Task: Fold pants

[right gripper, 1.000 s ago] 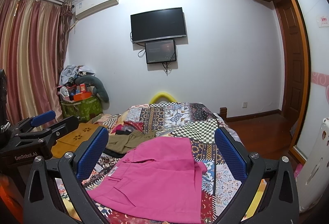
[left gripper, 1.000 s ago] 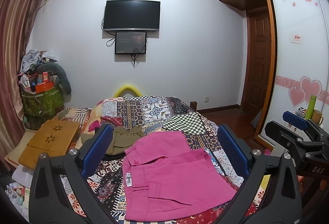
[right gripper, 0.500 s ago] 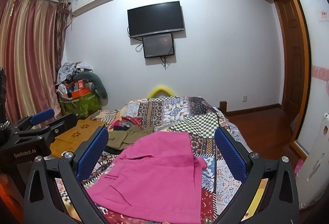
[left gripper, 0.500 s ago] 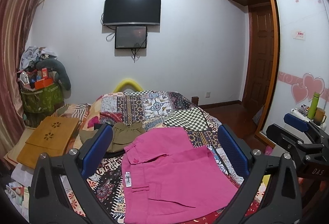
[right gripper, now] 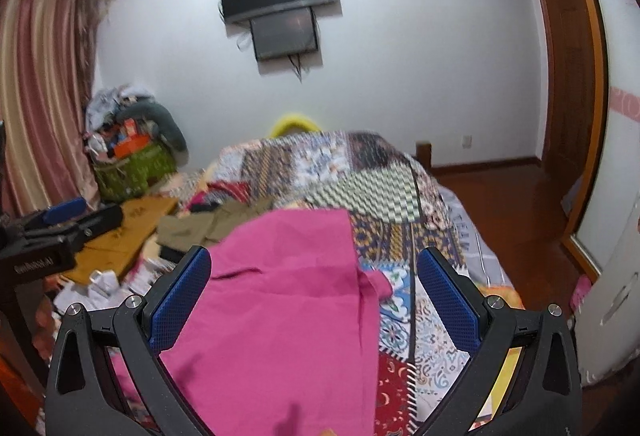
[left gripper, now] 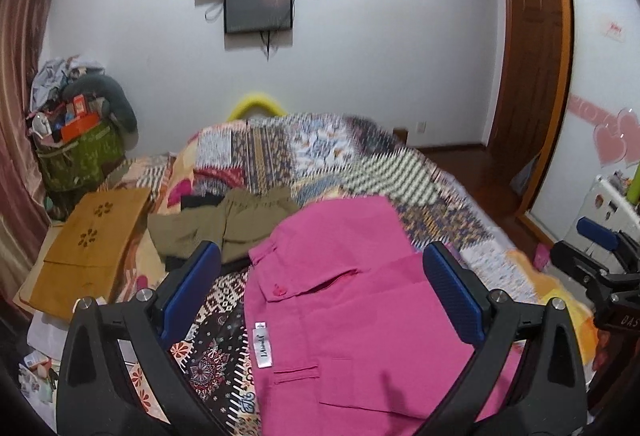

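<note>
Pink pants (left gripper: 352,300) lie flat on the patchwork bedspread (left gripper: 360,156), waistband and white label on the left. They also show in the right wrist view (right gripper: 280,296). My left gripper (left gripper: 320,288) is open and empty, held above the pants with its blue pads either side of them. My right gripper (right gripper: 312,292) is open and empty above the right part of the pants. The right gripper also shows at the right edge of the left wrist view (left gripper: 600,248), and the left gripper at the left edge of the right wrist view (right gripper: 52,232).
Olive green shorts (left gripper: 224,224) and dark clothes lie beyond the pants. A wooden folding board (left gripper: 92,248) lies left of the bed. A green bag of clutter (left gripper: 76,152) stands by the curtain. A wooden door (left gripper: 532,56) and wardrobe are on the right.
Both grippers have tilted down and moved closer to the pants, which now fill more of each view. Both grippers stay open. The pants have not moved.
</note>
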A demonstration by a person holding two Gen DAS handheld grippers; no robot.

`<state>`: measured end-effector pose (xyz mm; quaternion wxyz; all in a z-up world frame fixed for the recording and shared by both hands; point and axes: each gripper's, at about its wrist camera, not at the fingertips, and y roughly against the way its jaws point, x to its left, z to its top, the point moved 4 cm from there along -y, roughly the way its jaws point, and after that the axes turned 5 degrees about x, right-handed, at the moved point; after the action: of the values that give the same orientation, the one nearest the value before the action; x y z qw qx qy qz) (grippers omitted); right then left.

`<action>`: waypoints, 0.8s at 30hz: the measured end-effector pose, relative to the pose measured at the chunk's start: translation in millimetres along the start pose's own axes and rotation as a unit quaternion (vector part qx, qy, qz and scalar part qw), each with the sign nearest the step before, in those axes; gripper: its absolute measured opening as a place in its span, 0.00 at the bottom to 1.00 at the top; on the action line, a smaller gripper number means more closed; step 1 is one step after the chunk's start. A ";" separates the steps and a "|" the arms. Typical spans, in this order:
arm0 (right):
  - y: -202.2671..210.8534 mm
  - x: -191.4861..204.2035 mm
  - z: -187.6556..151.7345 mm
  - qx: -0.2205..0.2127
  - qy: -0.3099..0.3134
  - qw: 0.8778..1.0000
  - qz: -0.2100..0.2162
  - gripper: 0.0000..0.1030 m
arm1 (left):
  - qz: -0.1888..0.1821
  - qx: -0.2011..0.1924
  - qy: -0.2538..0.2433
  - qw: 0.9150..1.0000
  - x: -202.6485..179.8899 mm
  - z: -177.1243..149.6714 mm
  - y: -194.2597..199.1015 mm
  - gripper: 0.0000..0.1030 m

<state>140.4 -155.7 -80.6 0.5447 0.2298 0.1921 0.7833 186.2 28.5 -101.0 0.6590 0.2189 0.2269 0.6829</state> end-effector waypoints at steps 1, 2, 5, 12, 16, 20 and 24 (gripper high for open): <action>-5.5 -2.9 -2.6 0.007 0.001 1.000 -0.001 1.00 | 0.001 0.009 -0.002 1.000 1.7 -0.6 -8.3 0.99; -13.9 -8.0 -5.9 0.017 0.002 1.000 -0.003 1.00 | 0.002 0.025 -0.004 1.000 6.3 -2.4 -22.0 0.95; -32.9 -20.4 -14.0 0.046 0.002 0.999 -0.002 1.00 | 0.001 0.070 -0.001 0.998 17.9 -9.2 -56.1 0.86; -76.4 -43.8 -27.4 0.114 -0.010 0.993 0.019 0.82 | 0.005 0.156 0.005 0.988 46.2 -33.7 -115.2 0.78; -108.0 -53.5 -34.9 0.155 -0.015 0.987 0.035 0.67 | 0.008 0.204 0.012 0.979 59.3 -46.8 -142.6 0.74; -129.1 -57.9 -44.2 0.186 -0.013 0.982 0.043 0.57 | -0.007 0.237 0.008 0.972 60.4 -56.6 -162.1 0.65; -143.5 -56.3 -50.9 0.210 -0.014 0.975 0.070 0.52 | -0.031 0.268 0.004 0.963 56.2 -67.2 -178.5 0.60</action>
<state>238.1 -163.5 -210.0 0.4308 0.3631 0.3284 0.7581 286.9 88.4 -261.6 0.5965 0.3775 0.4105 0.5772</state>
